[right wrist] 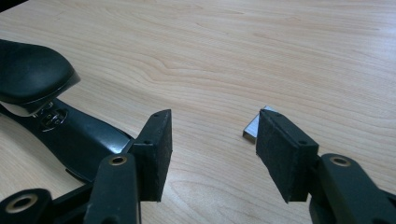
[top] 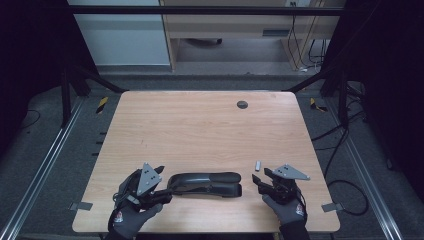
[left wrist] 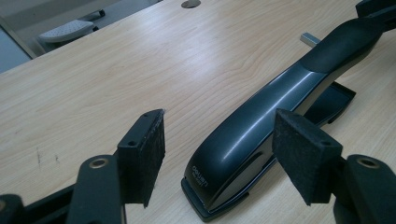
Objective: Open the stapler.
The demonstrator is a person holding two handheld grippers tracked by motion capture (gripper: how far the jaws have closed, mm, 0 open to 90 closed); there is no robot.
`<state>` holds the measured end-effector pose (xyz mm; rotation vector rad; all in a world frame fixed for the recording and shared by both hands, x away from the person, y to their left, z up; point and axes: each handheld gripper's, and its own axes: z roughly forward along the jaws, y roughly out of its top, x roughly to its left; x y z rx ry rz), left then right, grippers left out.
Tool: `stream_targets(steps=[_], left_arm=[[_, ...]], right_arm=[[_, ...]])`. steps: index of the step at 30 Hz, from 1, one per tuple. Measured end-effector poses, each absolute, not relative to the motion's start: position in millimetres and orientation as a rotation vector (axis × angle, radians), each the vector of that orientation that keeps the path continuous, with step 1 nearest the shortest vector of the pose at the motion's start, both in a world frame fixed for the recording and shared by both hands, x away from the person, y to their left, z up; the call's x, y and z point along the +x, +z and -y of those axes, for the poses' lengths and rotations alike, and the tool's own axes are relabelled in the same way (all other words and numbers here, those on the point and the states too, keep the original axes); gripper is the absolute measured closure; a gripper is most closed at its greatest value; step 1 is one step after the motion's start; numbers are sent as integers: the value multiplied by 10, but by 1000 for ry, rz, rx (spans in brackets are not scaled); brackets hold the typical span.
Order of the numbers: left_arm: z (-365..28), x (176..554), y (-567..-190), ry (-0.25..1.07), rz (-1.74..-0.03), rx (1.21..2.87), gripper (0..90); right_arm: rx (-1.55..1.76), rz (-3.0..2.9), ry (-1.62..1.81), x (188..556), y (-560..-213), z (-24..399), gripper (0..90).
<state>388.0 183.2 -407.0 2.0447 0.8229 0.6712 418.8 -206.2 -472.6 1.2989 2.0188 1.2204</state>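
1. Where things sit: the stapler (top: 206,183) lies flat near my edge of the table (top: 200,125), between both hands. My left gripper (left wrist: 219,156) has its jaws spread wide with the stapler's nose end just in front of them, nearer the right pad and not pinched. My right gripper (right wrist: 212,156) is spread too, nothing in it, and a little block of staples (right wrist: 254,127) lies on the wood right ahead of it, partly hidden by the right pad.

2. Biggest worry: the stapler top is glossy and rounded. If I close the left jaws on that curve instead of the flat sides, I reckon the pads slide up and the thing squirts out.

3. The left gripper looks off-centre on the stapler. Closing now would probably shove it sideways toward the right hand before both pads bite.

4. The staple block is tiny and low. Come down too shallow and I'd push it along the table; squeeze too hard and the strip might snap.

5. The stapler's tail sits close to the right gripper, so swinging that hand could bump it.
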Motion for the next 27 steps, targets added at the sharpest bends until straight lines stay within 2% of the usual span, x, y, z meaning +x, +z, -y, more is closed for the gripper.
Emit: stream_targets(steps=[27], left_arm=[[-1411,3871,-3993,720,-683,2164,338]], right_arm=[[1314,-2012,1205,4204,-4716,2155,444]])
